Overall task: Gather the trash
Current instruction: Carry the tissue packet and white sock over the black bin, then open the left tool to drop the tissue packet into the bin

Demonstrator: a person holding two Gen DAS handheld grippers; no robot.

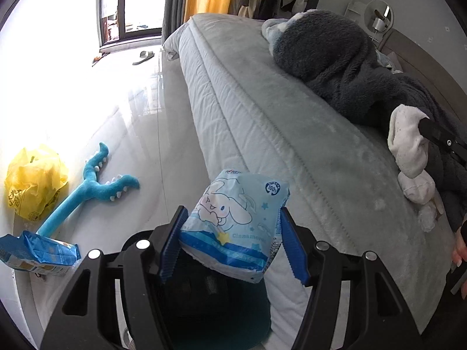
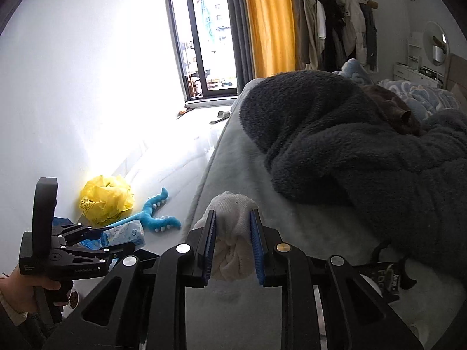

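My left gripper [image 1: 230, 242] is shut on a light blue tissue pack with a cartoon print [image 1: 233, 227] and holds it in the air beside the bed; the pack also shows in the right wrist view [image 2: 124, 234]. My right gripper [image 2: 233, 248] is shut on a crumpled white cloth wad [image 2: 230, 233] above the bed's edge; the wad also shows in the left wrist view [image 1: 408, 151]. A yellow plastic bag [image 1: 35, 180] lies on the floor by the wall, also seen in the right wrist view [image 2: 106, 198]. A blue snack wrapper [image 1: 38, 252] lies near it.
A blue plush toy [image 1: 90, 189] lies on the floor. The bed [image 1: 262, 110] carries a dark fleece blanket [image 2: 350, 151] with a cat [image 2: 394, 110] on it. A dark teal bin [image 1: 216, 315] sits below my left gripper. A slipper [image 1: 143, 57] lies by the balcony door.
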